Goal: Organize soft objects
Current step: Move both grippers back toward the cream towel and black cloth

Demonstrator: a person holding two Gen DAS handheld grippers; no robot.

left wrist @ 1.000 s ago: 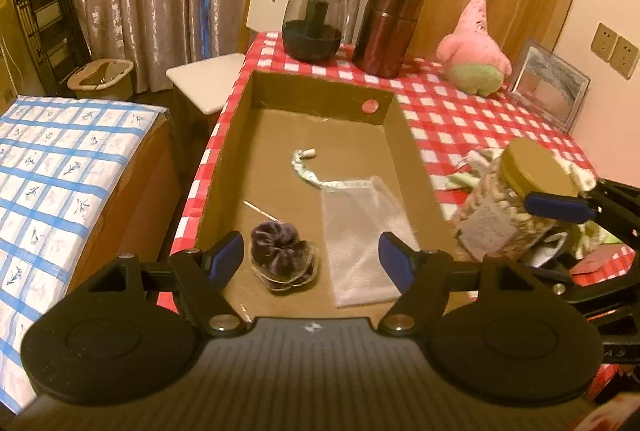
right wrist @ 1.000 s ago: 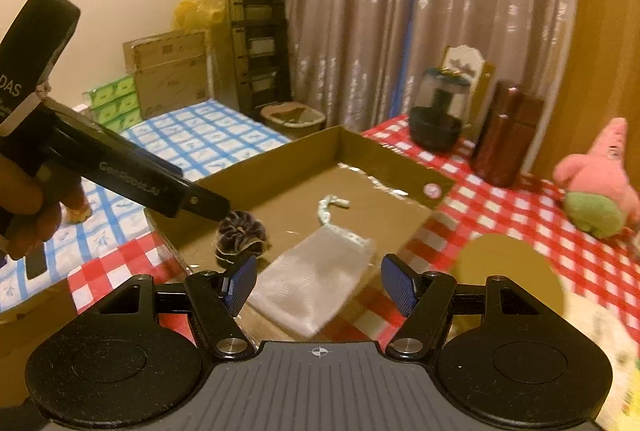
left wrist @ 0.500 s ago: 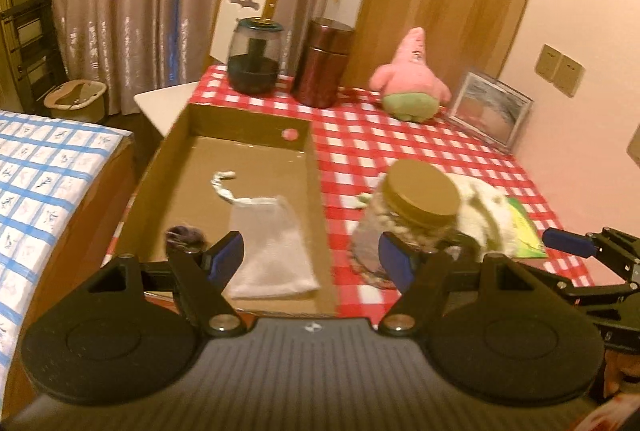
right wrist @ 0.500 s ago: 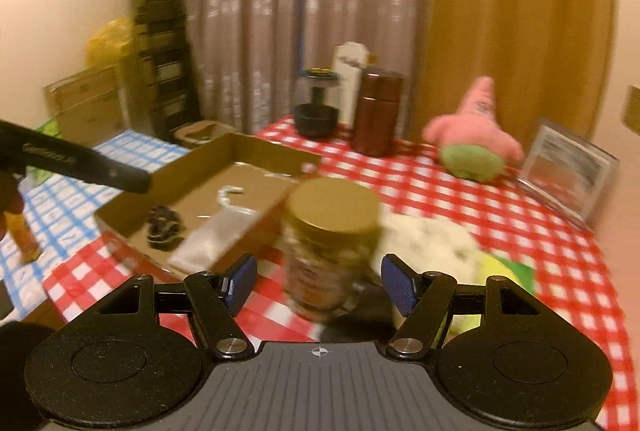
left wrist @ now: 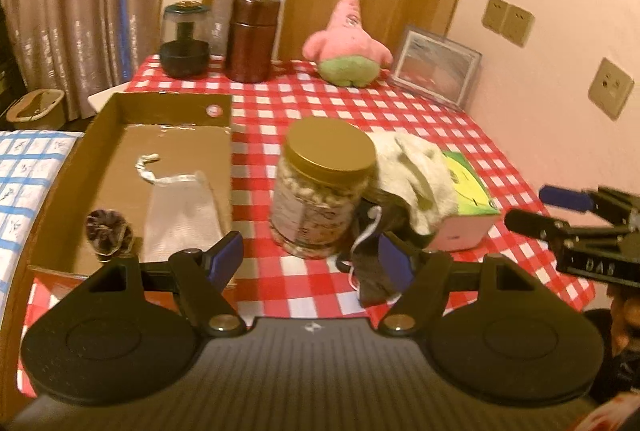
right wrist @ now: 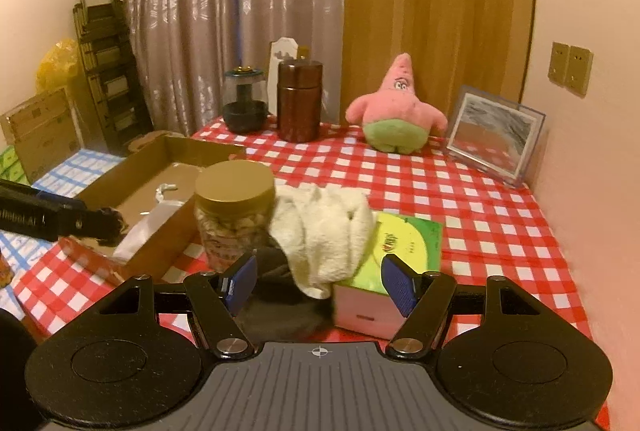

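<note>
A cardboard box [left wrist: 80,167] [right wrist: 160,151] on the left of the checked table holds a white mesh pouch [left wrist: 182,215] and a dark scrunchie [left wrist: 107,231]. A cream fluffy cloth [right wrist: 324,227] [left wrist: 416,175] lies draped over a green tissue box [right wrist: 404,243] and a dark pouch [left wrist: 372,267] [right wrist: 276,295], beside a nut jar [left wrist: 324,187] [right wrist: 234,207]. A pink star plush [right wrist: 396,111] [left wrist: 346,43] sits at the back. My left gripper [left wrist: 310,257] is open and empty before the jar. My right gripper [right wrist: 318,283] is open and empty just in front of the cloth.
A dark glass jar [right wrist: 244,107] and a brown canister [right wrist: 298,99] stand at the table's back. A framed picture [right wrist: 496,133] leans on the right wall. A bed with a blue checked cover [left wrist: 20,171] lies left of the table.
Both grippers have swung right, away from the box, toward the jar and the cream cloth. The right gripper now faces the cloth closely. Both stayed open.
</note>
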